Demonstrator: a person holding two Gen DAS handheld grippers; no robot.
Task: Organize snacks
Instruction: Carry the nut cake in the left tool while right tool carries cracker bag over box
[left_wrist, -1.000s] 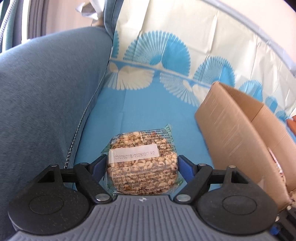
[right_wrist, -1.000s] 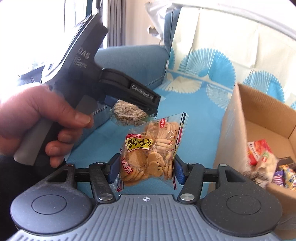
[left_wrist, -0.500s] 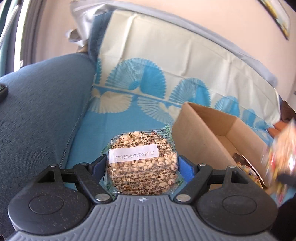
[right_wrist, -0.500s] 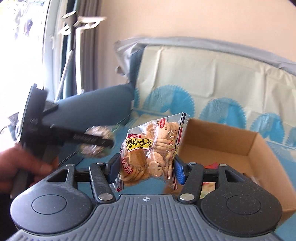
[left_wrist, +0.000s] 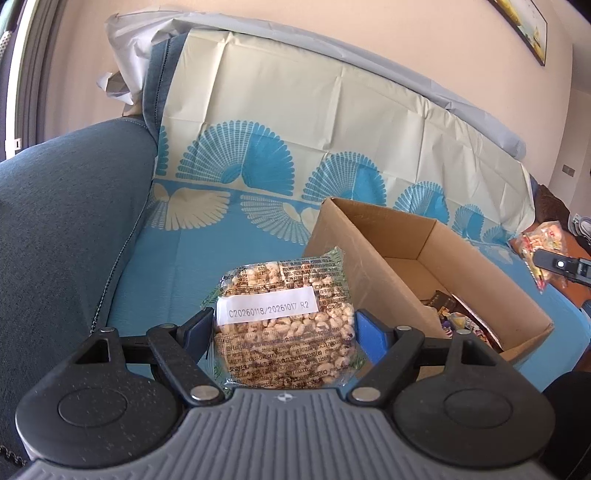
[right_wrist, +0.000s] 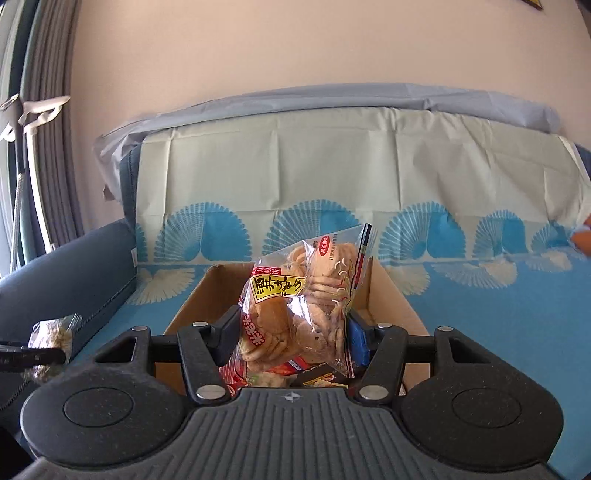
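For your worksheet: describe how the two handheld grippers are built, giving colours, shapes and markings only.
Each gripper, left and right, has a grey ribbed body with a small round emblem, two black round discs, black link arms with silver rivets, and blue fingers. No cables or sleeves show.

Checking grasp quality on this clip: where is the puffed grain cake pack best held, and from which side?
Across its two opposite side edges, coming in flat from its near end, as the left hand-held gripper does. The puffed grain cake pack is a stiff, thick slab, so pads on its edges likely hold it without crushing. Its far end stays free to lead into the cardboard box.
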